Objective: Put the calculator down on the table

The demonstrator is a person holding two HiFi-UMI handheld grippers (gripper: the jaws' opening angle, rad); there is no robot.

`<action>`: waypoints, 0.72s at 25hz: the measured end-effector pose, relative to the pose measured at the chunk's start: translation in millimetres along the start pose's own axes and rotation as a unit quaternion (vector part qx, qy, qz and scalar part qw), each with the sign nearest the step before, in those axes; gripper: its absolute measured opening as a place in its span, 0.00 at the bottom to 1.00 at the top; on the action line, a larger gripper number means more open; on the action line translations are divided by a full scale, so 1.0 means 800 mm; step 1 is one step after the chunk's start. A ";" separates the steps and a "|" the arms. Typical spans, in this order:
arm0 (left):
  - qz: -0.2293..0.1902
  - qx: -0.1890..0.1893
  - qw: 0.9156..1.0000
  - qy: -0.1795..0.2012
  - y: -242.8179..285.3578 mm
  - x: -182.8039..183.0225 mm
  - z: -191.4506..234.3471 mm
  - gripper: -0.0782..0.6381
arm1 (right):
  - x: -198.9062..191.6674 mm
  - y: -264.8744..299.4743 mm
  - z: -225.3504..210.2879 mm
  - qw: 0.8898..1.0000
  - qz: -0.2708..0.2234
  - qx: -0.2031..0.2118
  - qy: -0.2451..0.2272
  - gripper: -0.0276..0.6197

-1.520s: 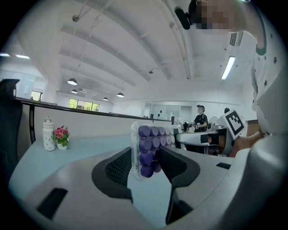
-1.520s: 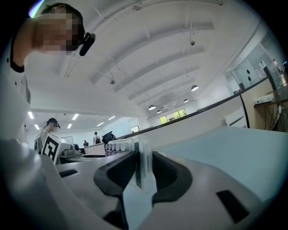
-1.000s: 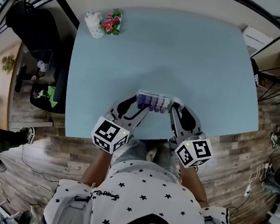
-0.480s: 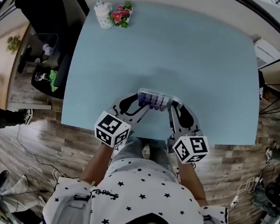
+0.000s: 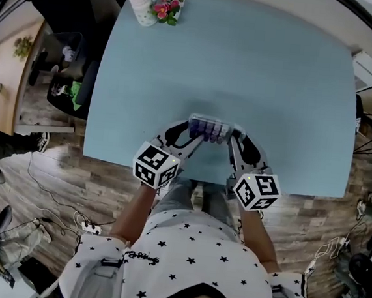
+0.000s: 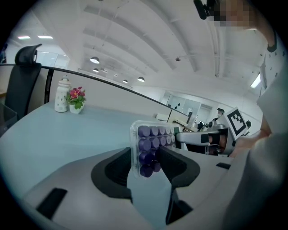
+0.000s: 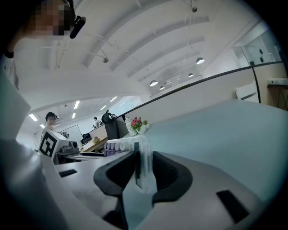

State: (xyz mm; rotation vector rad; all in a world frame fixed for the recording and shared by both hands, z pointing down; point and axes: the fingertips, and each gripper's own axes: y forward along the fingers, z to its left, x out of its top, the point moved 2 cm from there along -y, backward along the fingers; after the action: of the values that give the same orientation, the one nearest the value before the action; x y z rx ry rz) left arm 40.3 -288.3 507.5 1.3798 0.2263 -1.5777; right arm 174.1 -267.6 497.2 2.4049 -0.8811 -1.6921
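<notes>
Calculator (image 5: 209, 127): L gripper (image 5: 191, 134) & R gripper (image 5: 234, 138) are each pinching one end, holding it on edge over near side of table (image 5: 277, 88). Step: set-down, prob. under way. Next is calling for resting it flat, then spreading jaws.

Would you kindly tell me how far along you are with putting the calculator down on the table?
Done: the calculator is gripped at its two ends, with the left tool and right tool both shut on it. In hand: it is held over the near part of the table. Left: resting it on the table and opening both tools. Whether it touches the table yet cannot be told.
</notes>
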 end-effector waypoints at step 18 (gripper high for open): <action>0.054 0.009 0.998 -0.031 0.021 -0.057 0.005 0.41 | -0.053 0.009 -0.023 0.998 0.056 -0.006 0.021 0.21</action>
State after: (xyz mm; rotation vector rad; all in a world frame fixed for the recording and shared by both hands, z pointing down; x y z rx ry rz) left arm 44.3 -274.7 554.0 1.3317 0.0987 -1.5330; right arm 177.6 -257.8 542.6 2.3278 -0.9769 -1.5957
